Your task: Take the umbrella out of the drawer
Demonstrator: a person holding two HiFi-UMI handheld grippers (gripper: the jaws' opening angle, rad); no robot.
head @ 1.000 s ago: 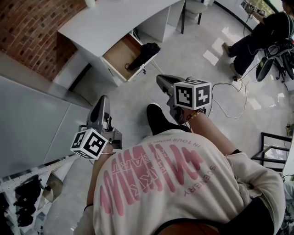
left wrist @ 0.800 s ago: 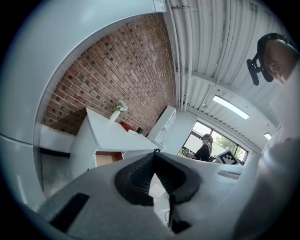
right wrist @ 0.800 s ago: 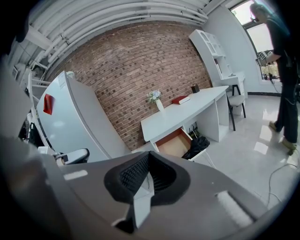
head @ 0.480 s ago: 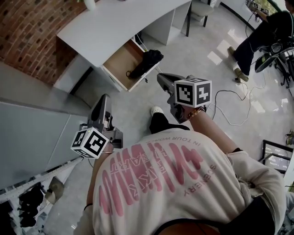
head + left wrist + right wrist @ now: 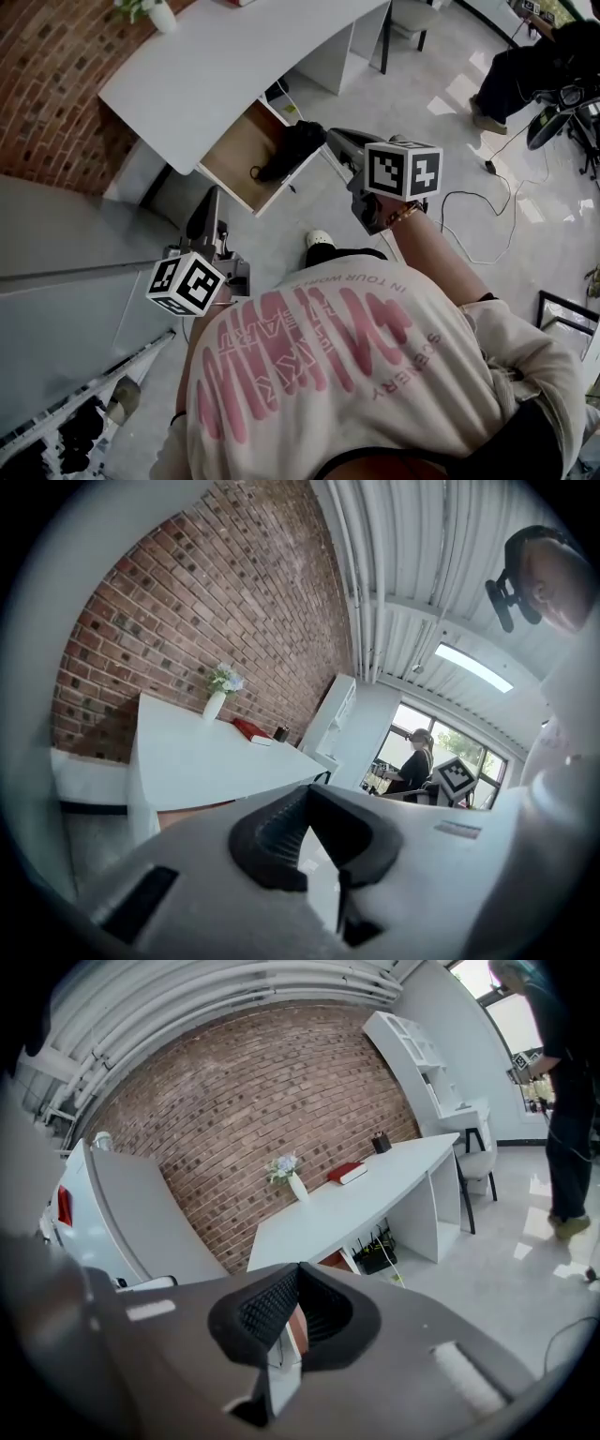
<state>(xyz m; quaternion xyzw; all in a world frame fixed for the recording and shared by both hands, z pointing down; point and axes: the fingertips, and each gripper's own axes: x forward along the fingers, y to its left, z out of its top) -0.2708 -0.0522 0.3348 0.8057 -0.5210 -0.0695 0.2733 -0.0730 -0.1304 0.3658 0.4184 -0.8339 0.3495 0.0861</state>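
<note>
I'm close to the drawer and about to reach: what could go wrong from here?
Both the left claw and right claw are shut; reaching like this would likely push the umbrella rather than grip it. The umbrella lies over the front edge of the open drawer, so a nudge may tip it to the floor.

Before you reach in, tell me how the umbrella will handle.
The umbrella is folded short, so it is probably light. Its black fabric bunches loosely, so it will likely squash under a grip. Its loop trails in the drawer and might snag.
</note>
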